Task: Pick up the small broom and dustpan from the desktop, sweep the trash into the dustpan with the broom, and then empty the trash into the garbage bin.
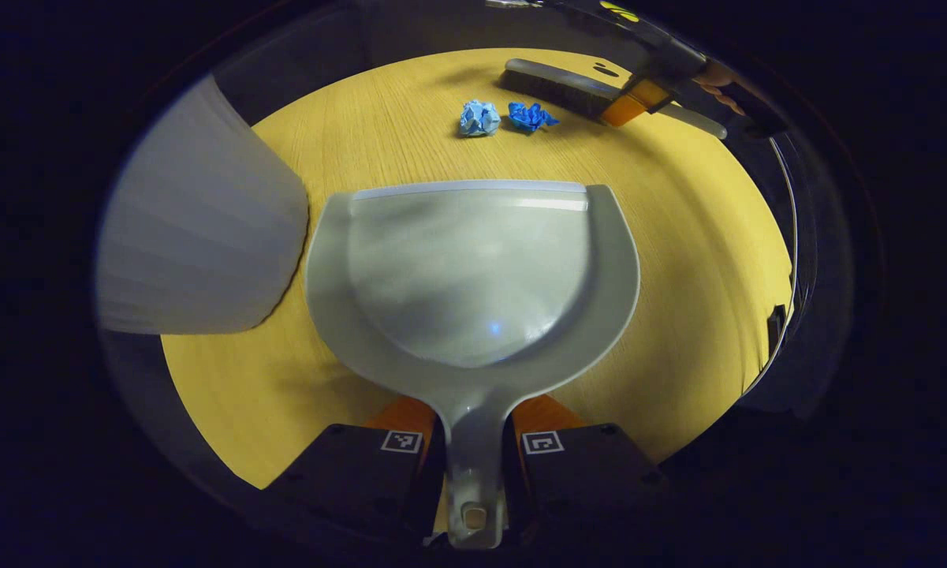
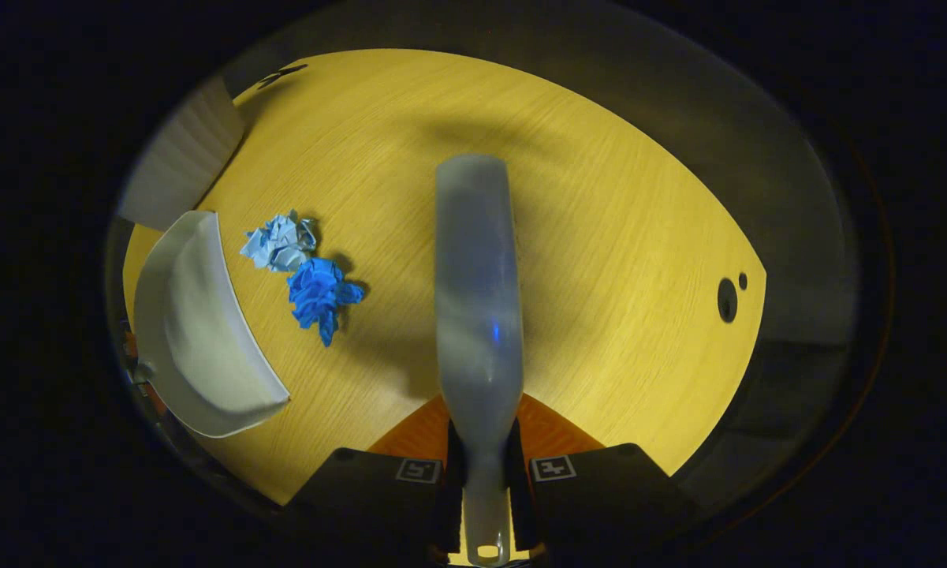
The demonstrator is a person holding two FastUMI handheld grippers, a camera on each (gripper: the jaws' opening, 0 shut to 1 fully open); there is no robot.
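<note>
Dustpan (image 1: 473, 276) sits over the wooden desktop (image 1: 678, 260), its handle pinched by the left gripper (image 1: 473, 454). Broom (image 2: 477, 300) handle is pinched by the right gripper (image 2: 485, 465). Light blue wad (image 2: 278, 241) and dark blue wad (image 2: 319, 296) touch each other, between pan and broom. Pale garbage bin (image 1: 197, 229) just beside the pan.

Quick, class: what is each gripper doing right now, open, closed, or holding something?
Left gripper: closed on the dustpan handle.
Right gripper: closed on the broom handle.
</note>
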